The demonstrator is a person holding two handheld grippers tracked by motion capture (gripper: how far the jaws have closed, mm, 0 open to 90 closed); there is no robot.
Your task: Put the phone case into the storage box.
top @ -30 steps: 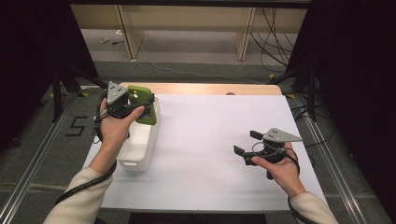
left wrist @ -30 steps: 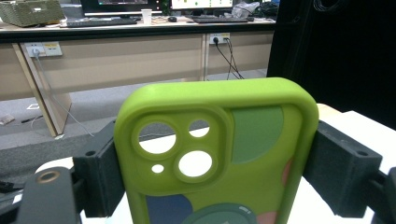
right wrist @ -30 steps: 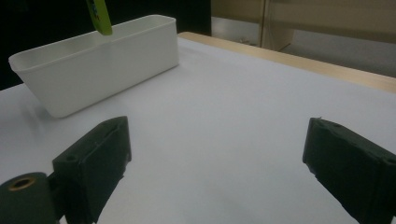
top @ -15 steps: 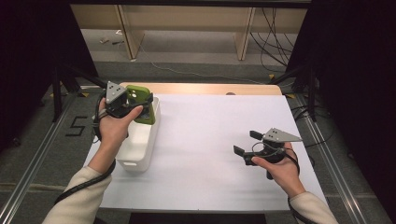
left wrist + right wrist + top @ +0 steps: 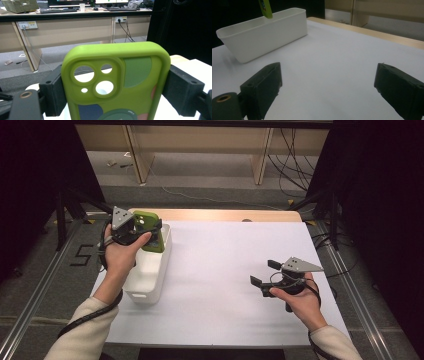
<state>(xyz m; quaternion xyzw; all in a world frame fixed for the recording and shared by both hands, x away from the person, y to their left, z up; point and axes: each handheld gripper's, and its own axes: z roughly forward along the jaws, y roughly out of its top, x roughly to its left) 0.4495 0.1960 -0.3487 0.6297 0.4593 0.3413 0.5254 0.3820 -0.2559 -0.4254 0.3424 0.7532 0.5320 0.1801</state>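
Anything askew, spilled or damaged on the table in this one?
Nothing stands out. The left tongs grip the green phone case by its sides, above the white bin; the case looks intact. The right tongs are open and hold nothing over the bare white table. No spills.

The tongs (image 5: 113, 93) grip a green phone case (image 5: 115, 85) by its two long sides, one black jaw pressing on each. The case stands upright, its camera holes at the upper left. Behind it, a wooden counter (image 5: 62, 30) carries keyboards.
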